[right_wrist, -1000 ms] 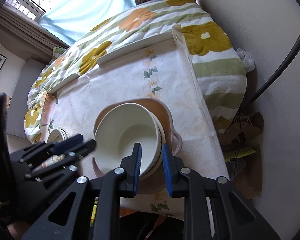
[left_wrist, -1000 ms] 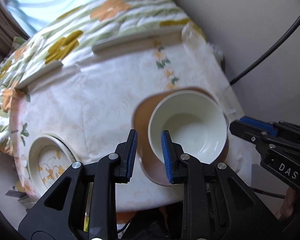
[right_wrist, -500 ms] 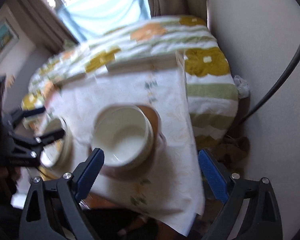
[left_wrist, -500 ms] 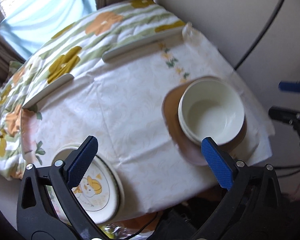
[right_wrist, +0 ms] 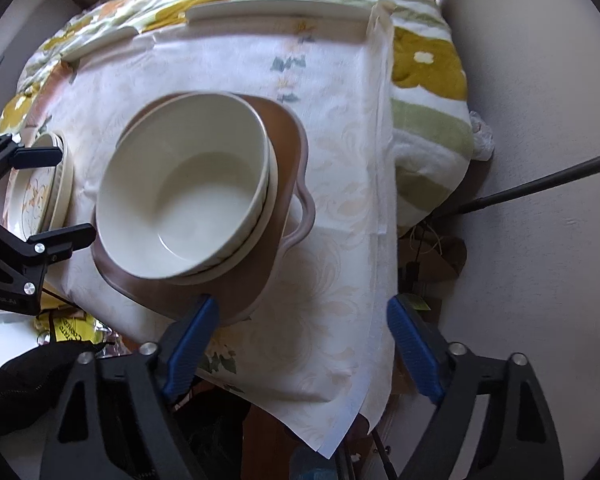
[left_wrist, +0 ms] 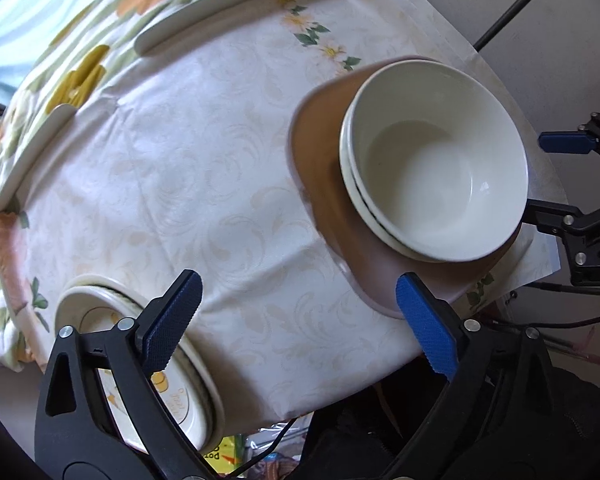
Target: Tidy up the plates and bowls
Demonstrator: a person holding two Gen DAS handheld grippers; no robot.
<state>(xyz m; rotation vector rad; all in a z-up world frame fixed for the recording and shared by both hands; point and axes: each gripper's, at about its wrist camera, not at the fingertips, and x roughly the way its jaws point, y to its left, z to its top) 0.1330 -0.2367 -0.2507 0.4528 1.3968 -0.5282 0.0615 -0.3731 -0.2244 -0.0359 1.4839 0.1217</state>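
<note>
Two cream bowls [left_wrist: 436, 168] sit nested in a brown handled dish [left_wrist: 320, 152] on the white tablecloth. A stack of plates [left_wrist: 100, 312] with a yellow print lies at the table's near left corner. My left gripper [left_wrist: 296, 312] points down between the two. Its jaws are wide but closing on nothing, and one finger hangs over the plates' rim. In the right wrist view the bowls [right_wrist: 184, 200] and the dish [right_wrist: 288, 148] lie just beyond my right gripper [right_wrist: 304, 320]. Its jaws are closing with only cloth between them.
A floral blanket [right_wrist: 428, 60] covers the table's far and right sides. Long white strips [left_wrist: 220, 4] lie along the far edge. A pale wall [right_wrist: 540, 160] and a black cable [right_wrist: 540, 188] stand to the right. A yellow packet [right_wrist: 68, 328] lies below the near edge.
Both grippers have gone from nearly shut to wide apart. Both have sunk closer to the table, so the bowls and plates look larger.
</note>
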